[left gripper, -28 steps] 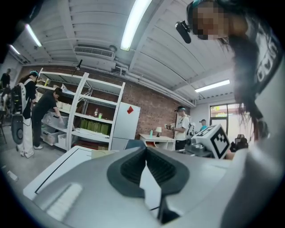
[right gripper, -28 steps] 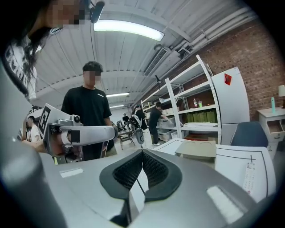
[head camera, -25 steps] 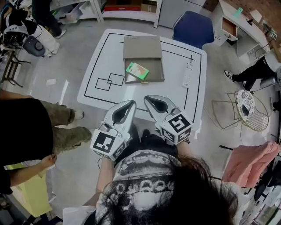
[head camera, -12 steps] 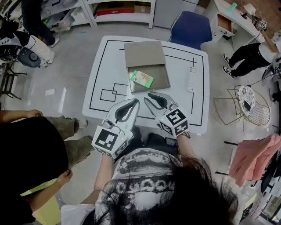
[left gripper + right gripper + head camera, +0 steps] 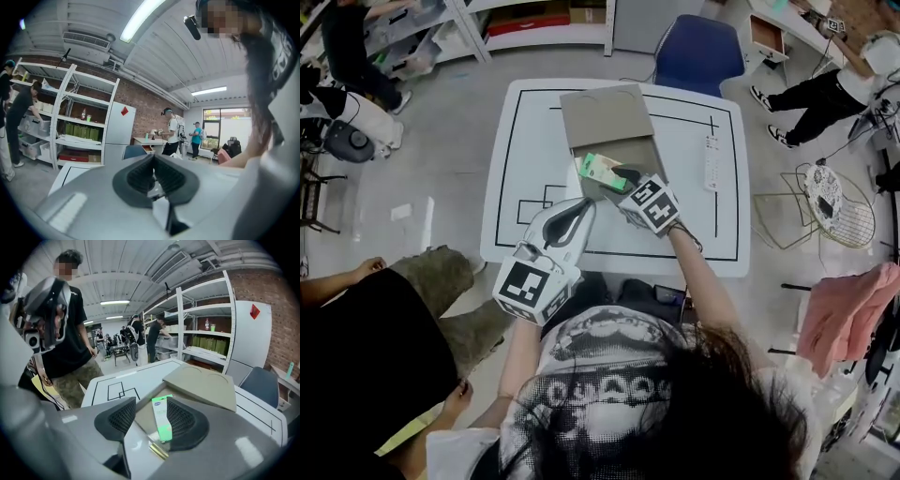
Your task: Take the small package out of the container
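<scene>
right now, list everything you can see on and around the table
table: 1, white with black lines, centre
container: 1, tan, on table, half covered
small package: 1, green, inside container
remote-like device: 1, white, table's right side
chair: 1, blue, beyond table
cloth: 1, pink, far right
left claw: 1, grey, shut, at table's near edge
right claw: 1, grey, over container, jaws just opening, package between them, ungripped

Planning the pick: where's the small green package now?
Head view: the package lies left in the tan container on the table; the right tongs, jaws just opened, flank it ungripped.
</scene>
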A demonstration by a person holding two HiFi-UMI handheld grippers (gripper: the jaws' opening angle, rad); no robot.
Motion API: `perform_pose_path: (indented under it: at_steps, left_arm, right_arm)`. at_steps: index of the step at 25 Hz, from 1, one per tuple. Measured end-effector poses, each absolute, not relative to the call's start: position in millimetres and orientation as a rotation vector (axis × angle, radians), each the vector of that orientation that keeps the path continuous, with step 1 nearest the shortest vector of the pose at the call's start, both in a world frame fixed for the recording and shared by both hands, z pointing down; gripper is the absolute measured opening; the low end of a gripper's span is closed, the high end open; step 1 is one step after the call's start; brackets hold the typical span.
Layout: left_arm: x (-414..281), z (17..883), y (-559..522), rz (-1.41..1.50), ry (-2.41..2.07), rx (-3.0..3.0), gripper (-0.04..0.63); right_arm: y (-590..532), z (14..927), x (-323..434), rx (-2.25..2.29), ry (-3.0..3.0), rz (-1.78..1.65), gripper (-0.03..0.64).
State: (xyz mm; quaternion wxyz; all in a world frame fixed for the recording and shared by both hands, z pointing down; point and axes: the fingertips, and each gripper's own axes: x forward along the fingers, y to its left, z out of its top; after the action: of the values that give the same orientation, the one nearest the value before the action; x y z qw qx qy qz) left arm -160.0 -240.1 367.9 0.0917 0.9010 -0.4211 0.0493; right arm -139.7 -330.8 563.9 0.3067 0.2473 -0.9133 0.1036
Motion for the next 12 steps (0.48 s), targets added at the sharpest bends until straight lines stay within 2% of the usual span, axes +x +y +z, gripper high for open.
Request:
perform_pose_path:
  at_steps: [4,7,12]
  left_arm:
    - [-168,371,-246,0.15,-1.232,2.675,0.0]
    - [-172,373,-249,0.15,-1.219,2.674,0.0]
    - [-180,376,-252,0.148,-1.223,2.659,0.0]
  right_arm:
    - [-352,591,-148,0.62,-2.331,0.271,0.24]
    - [-359,615,-152,0.556,-2.251,0.275,0.306]
    - [-372,641,-152,0.518,-2.156,0.246,0.341]
